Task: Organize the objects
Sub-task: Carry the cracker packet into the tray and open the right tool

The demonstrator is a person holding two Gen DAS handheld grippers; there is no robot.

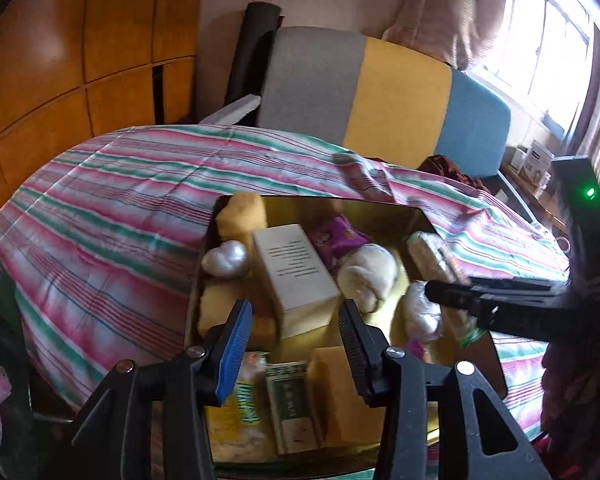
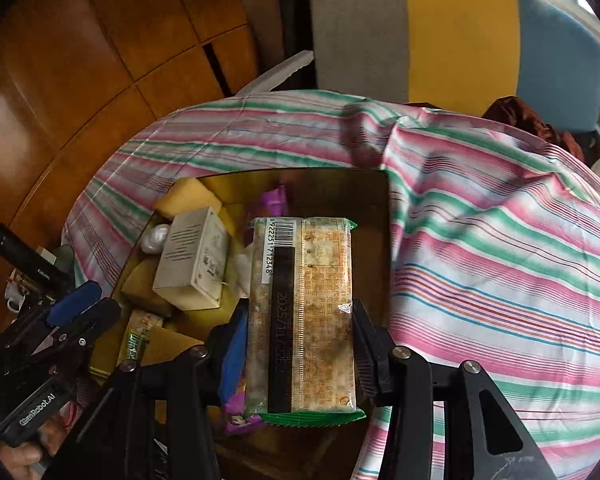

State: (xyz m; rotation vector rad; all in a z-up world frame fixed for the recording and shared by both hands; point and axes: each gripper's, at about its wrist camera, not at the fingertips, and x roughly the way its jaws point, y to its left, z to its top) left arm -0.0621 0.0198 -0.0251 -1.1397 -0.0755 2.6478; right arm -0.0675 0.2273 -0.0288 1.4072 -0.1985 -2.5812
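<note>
A gold tray (image 1: 384,208) sits on the striped bedspread and holds a white box (image 1: 296,272), yellow sponges (image 1: 242,216), a silver heart (image 1: 225,259), a purple packet (image 1: 342,236), a white plush (image 1: 366,270) and a green packet (image 1: 290,408). My left gripper (image 1: 296,344) is open and empty above the tray's near part. My right gripper (image 2: 300,344) is shut on a cracker packet (image 2: 302,312) and holds it above the tray (image 2: 374,200); it also shows in the left wrist view (image 1: 448,294). The white box (image 2: 192,264) lies left of the packet.
The striped bedspread (image 2: 500,240) covers the surface around the tray. A grey, yellow and blue headboard (image 1: 396,96) stands behind. Wooden cabinets (image 1: 80,60) are at left, a window (image 1: 548,32) and a shelf with boxes (image 1: 536,162) at right.
</note>
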